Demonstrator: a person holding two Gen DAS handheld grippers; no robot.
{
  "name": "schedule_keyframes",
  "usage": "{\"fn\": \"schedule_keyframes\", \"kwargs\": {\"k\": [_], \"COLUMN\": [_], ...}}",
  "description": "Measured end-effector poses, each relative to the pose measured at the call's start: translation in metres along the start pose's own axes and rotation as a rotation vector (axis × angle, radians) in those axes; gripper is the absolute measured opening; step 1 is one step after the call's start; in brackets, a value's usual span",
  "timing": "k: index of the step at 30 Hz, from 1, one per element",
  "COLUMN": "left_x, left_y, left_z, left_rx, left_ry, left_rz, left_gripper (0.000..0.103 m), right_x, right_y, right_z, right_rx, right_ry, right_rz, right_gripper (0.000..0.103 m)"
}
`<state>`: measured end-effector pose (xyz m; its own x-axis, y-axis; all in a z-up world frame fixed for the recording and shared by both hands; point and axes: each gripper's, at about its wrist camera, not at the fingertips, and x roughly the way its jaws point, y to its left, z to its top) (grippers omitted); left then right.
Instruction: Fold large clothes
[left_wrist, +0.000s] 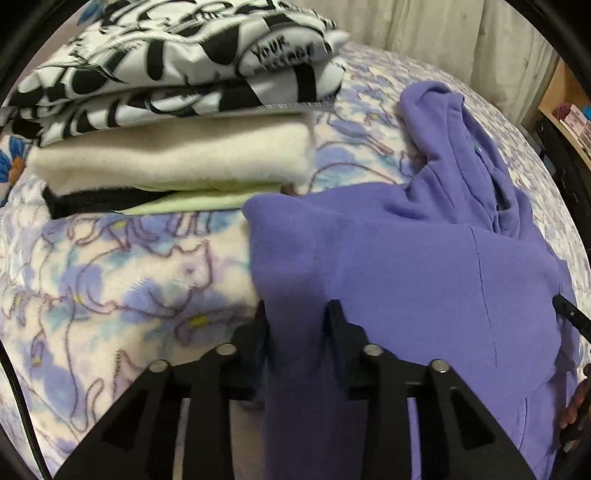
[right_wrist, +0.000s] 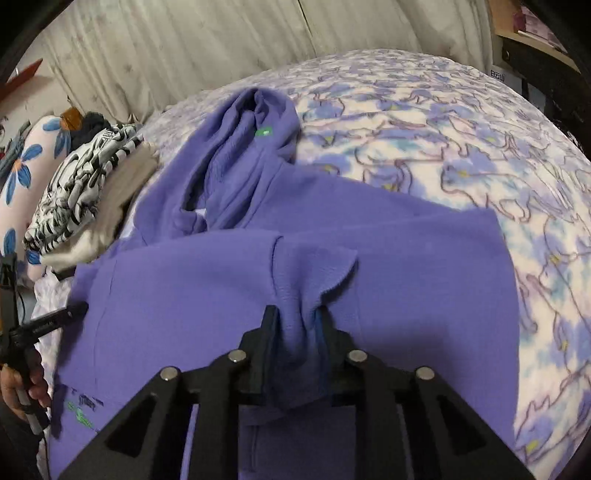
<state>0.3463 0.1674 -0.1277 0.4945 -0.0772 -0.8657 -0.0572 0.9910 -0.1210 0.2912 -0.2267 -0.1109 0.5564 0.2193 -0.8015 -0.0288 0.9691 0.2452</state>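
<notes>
One purple hoodie (right_wrist: 388, 258) lies spread on the bed (right_wrist: 480, 129), hood (right_wrist: 240, 147) crumpled toward the far side, a small green tag inside it. The right gripper (right_wrist: 295, 317) is clamped on a bunched cuff; the left gripper (left_wrist: 297, 314) pinches a fold of purple fabric. Beside it sits one stack of folded clothes (left_wrist: 166, 122), four layers visible.

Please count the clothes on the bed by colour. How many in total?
Purple: 1, the hoodie
Black-and-white print: 1
Cream: 1
Pale green: 1
Black: 1
Total: 5 that I can see
</notes>
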Motion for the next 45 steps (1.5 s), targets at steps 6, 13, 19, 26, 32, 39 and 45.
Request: {"fn": "schedule_keyframes", "kwargs": {"k": [6,13,19,26,32,39,45], "left_x": [-0.046,-0.075,-0.047,-0.037,-0.039,-0.04,-0.039], "left_y": [-0.022,-0.06,-0.069,-0.048,-0.056,-0.058,-0.059], "left_z": [-0.011,-0.042,-0.074,-0.086,-0.093,-0.092,-0.091], "left_rx": [0.163,0.199,0.17,0.133,0.175,0.181,0.191], "left_ry": [-0.149,-0.116,-0.081,-0.077,-0.106,-0.103,-0.101], "left_rz": [0.127,-0.005,0.043,0.016,0.063,0.079,0.09], "left_gripper": [0.04,0.04,0.04,0.042,0.042,0.043,0.043], "right_x": [-0.044,-0.053,-0.03,-0.031,-0.05,-0.026,0.003], "right_y": [0.008,0.054,0.095,0.034,-0.012,-0.032,-0.034], "right_z": [-0.005,-0.023,-0.042,-0.043,-0.026,-0.001,0.017], "right_rx": [-0.048,-0.159,-0.256,-0.132,-0.04,0.055,0.087], "right_ry": [-0.102,-0.098,-0.049,0.011,-0.036,-0.029,0.005], "right_rz": [-0.032,0.056,0.087,0.072,0.082,0.16,0.198], "right_gripper": [0.037,0.037,0.037,0.028,0.028,0.028,0.023]}}
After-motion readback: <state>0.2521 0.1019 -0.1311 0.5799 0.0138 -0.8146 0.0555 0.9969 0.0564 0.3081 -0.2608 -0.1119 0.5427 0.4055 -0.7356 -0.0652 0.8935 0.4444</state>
